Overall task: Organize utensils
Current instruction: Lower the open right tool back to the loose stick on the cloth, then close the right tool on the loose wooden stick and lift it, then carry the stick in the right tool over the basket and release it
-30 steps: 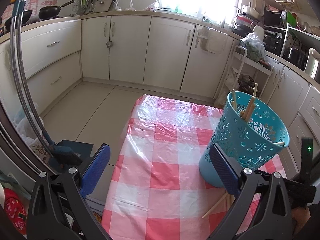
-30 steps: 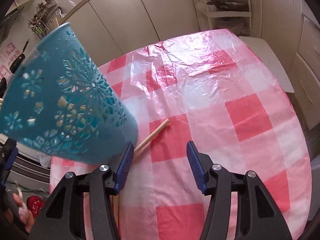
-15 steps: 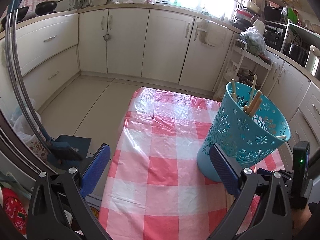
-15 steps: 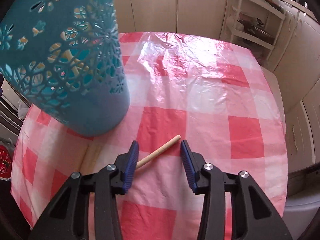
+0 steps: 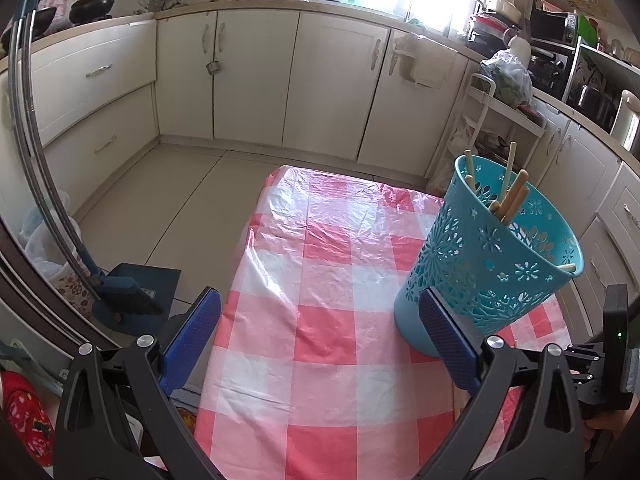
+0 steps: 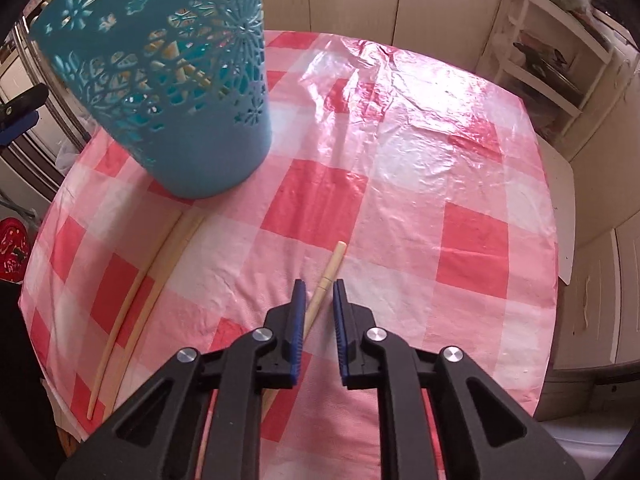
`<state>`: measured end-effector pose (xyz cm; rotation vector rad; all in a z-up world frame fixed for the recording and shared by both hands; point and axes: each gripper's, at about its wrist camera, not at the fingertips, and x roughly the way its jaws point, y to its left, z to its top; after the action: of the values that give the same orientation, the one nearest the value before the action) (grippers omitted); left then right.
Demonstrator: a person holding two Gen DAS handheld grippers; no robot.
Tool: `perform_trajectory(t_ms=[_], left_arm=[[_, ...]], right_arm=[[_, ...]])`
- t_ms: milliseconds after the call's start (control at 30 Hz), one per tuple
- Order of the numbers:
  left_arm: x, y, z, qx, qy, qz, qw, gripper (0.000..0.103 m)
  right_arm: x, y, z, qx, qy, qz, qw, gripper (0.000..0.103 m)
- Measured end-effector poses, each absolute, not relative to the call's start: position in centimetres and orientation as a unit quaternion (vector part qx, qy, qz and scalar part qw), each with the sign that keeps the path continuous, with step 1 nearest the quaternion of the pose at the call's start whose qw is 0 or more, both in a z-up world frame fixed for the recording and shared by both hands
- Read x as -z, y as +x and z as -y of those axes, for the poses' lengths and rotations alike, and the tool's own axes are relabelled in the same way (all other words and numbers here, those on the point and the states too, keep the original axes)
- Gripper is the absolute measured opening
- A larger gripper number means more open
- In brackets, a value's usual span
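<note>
Chopstick (image 6: pixel 326 284) lies between right gripper (image 6: pixel 319 308) jaws, narrowly parted; basket (image 6: pixel 180 80) at 11 o'clock; left gripper (image 5: pixel 320 332) jaws wide.

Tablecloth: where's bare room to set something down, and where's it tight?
Free: the checked tablecloth from the teal basket to its left and far edges. Crowded: near the basket's base, where two loose chopsticks lie and the right gripper straddles a third chopstick. The left gripper is open, holding nothing.
</note>
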<state>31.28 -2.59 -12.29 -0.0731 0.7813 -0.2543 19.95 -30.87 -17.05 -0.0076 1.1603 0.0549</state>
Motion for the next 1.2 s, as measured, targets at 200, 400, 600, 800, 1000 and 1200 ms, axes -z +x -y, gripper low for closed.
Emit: perform_trajectory(t_ms=[200, 400, 600, 800, 1000, 1200], left_arm=[[12.4, 31.5, 2.7, 0.125, -0.035, -0.382, 0.915, 0.095], [12.7, 31.5, 2.7, 0.123, -0.035, -0.387, 0.913, 0.095], [12.9, 31.5, 2.9, 0.125, -0.033, -0.391, 0.911, 0.095], [12.9, 31.4, 3.0, 0.125, -0.03, -0.391, 0.911, 0.095], [12.8, 31.4, 3.0, 0.126, -0.035, -0.391, 0.911, 0.095], [13.0, 31.8, 2.8, 0.124, -0.036, -0.394, 0.91, 0.095]], right_arm=[[17.0, 19.7, 29.0, 0.0, -0.047, -0.54, 0.841, 0.008], [16.1, 18.2, 30.6, -0.02, 0.064, -0.524, 0.849, 0.006], [10.6, 15.7, 33.0, -0.122, 0.243, -0.424, 0.864, 0.006], [1.5, 17.1, 32.3, -0.196, 0.298, -0.303, 0.884, 0.006], [-5.6, 22.4, 30.2, -0.145, 0.246, -0.202, 0.937, 0.006], [-5.1, 27.7, 28.0, -0.028, 0.198, -0.165, 0.966, 0.006]])
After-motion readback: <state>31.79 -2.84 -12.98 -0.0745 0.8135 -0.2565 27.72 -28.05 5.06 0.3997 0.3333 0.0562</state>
